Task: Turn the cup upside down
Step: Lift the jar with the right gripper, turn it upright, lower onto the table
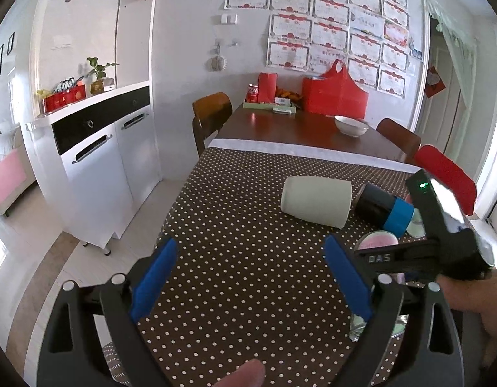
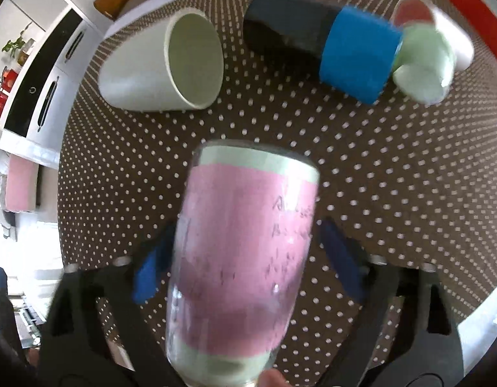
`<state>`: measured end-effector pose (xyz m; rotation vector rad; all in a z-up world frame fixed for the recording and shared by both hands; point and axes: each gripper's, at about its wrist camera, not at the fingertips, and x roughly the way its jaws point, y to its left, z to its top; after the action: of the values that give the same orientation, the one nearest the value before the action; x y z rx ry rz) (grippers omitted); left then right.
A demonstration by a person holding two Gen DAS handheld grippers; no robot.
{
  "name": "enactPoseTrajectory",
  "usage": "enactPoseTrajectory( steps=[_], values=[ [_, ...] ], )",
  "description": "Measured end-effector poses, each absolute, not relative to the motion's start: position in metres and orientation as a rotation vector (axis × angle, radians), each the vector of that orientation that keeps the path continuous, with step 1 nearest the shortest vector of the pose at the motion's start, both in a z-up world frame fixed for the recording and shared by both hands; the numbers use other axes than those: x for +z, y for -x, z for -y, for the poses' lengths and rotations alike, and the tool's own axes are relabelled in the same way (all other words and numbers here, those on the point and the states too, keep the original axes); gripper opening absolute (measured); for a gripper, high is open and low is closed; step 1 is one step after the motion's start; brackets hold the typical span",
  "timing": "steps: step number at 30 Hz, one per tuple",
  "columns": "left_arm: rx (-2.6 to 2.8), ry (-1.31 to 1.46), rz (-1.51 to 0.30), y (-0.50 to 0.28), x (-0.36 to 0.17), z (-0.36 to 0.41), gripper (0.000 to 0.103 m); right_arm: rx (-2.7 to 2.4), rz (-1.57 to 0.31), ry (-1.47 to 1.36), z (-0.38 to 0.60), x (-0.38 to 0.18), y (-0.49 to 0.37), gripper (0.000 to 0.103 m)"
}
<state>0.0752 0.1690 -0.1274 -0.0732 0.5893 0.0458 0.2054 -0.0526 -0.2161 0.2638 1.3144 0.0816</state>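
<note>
A clear glass cup with a pink and pale-green lining [image 2: 242,254] stands between the blue pads of my right gripper [image 2: 245,261]. The pads sit a little apart from its sides, so the jaws look open around it. In the left wrist view the cup [image 1: 379,242] is mostly hidden behind the right gripper's body [image 1: 442,225]. My left gripper [image 1: 248,277] is open and empty above the dotted cloth [image 1: 242,258], to the left of the cup.
A white cup [image 2: 161,67] [image 1: 316,201], a black and blue cup [image 2: 319,45] [image 1: 384,209] and a pale-green cup [image 2: 422,74] lie on their sides further back. A white bowl [image 1: 351,125], red bags [image 1: 335,93] and chairs are beyond. A white cabinet [image 1: 97,167] is left.
</note>
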Motion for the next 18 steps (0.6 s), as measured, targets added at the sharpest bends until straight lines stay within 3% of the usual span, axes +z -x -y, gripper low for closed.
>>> enactPoseTrajectory(
  steps=[12,18],
  values=[
    [0.053,0.041,-0.604,-0.074,-0.124,-0.145,0.091,0.198,-1.372,-0.271,0.078,-0.201,-0.194,0.074],
    [0.041,0.027,-0.605,-0.073,-0.121,-0.134,0.091,0.231,-1.395,-0.319,0.097,-0.205,-0.179,0.079]
  ],
)
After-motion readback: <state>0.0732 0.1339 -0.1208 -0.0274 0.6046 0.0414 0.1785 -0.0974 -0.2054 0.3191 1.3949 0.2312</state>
